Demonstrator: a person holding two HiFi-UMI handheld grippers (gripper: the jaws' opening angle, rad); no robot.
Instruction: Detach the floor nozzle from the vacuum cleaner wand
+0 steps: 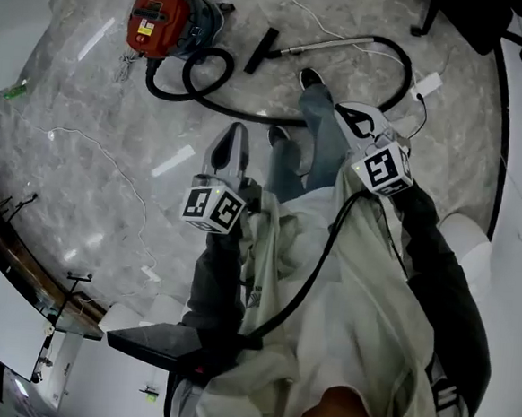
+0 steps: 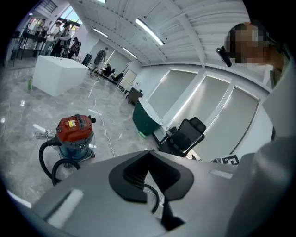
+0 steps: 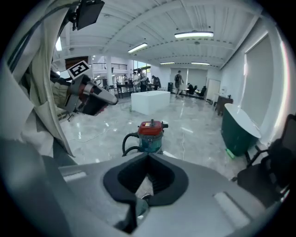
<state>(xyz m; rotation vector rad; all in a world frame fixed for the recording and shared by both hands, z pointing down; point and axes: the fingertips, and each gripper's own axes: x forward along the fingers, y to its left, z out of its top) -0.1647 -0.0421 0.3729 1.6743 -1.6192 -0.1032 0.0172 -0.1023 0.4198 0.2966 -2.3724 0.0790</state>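
From the head view, one red vacuum canister (image 1: 163,20) stands on the marble floor (image 1: 90,100) at the upper left. One black hose (image 1: 208,75) loops out from it and curves round to the right. One silver wand (image 1: 323,46) lies flat on the floor, and the single black floor nozzle (image 1: 262,50) sits at the wand's left end, joined to it, just right of the canister. The person's two legs and two dark shoes (image 1: 310,77) point towards it. Two tongs are held out. The left tongs (image 1: 234,136) and the right tongs (image 1: 347,115) are both clenched and empty, both above the floor and well apart from the nozzle. Each carries one marker cube (image 1: 214,207). One thin white cable (image 1: 103,155) trails over the floor at the left, and part of one dark office chair (image 1: 474,17) shows at the top right.

In the left gripper view, the two jaws are pressed together with nothing between them. The one canister stands beyond them at the left with its hose coiled beside it. One black office chair (image 2: 185,136) and one white block (image 2: 58,74) stand farther off.

In the right gripper view, the jaws likewise meet on nothing. The canister stands straight ahead above them, and the left tongs reach in from the left.
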